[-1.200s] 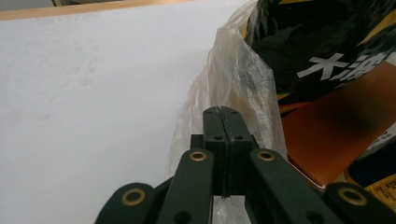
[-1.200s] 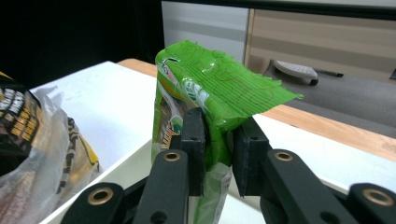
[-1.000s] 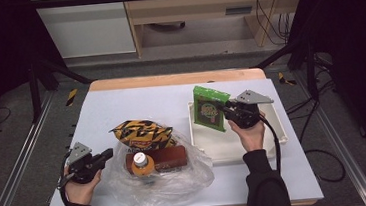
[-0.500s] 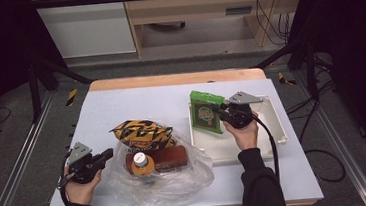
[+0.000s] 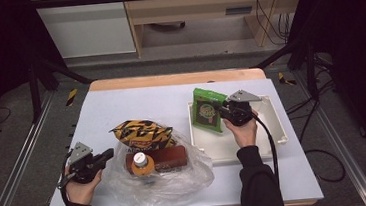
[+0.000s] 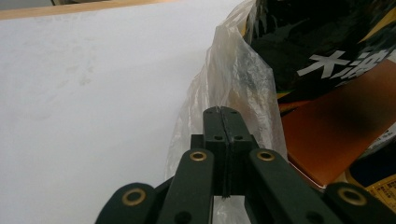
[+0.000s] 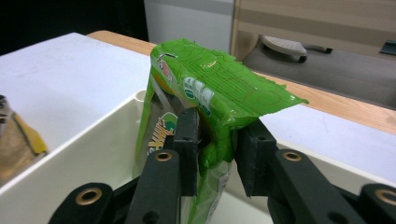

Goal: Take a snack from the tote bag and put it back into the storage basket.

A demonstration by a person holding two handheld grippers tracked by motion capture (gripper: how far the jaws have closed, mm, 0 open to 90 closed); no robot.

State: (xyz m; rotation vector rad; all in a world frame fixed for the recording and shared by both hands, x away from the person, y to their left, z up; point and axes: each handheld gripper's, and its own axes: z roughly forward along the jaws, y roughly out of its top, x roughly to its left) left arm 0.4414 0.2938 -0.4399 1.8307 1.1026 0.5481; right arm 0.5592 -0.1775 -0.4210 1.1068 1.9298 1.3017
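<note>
insp a: near edge first. left gripper (image 5: 106,155), abt 8 o'clock on the table (image 5: 136,102), jaws fully closed on the rim of the clear plastic bag (image 5: 178,183). film is pinched flat betw. the pads in the left gripper view.

insp b: bag contents?

insp a: orange-capped bottle (image 5: 141,163), brown pack (image 5: 168,157), striped chip bag (image 5: 141,133) at the bag's 12 o'clock. not disturbed.

insp b: and farther out?

insp a: right gripper (image 5: 222,110) at the white tray (image 5: 269,140), 3 o'clock side. green packet (image 5: 208,112) stands near upright at the tray's 10 o'clock corner, betw. the jaws. jaws have just been opening; pads look to be touching the crumpled top yet, grip narrow and easing.

insp b: recommendation?

insp a: judgement only: let the packet's base settle on the tray floor, lean it to the wall, then open wide and back out toward 3 o'clock w/o snagging the top seal. risk: it tips over the rim at 9 o'clock. keep the left pinch steady so the bag mouth is ready.
</note>
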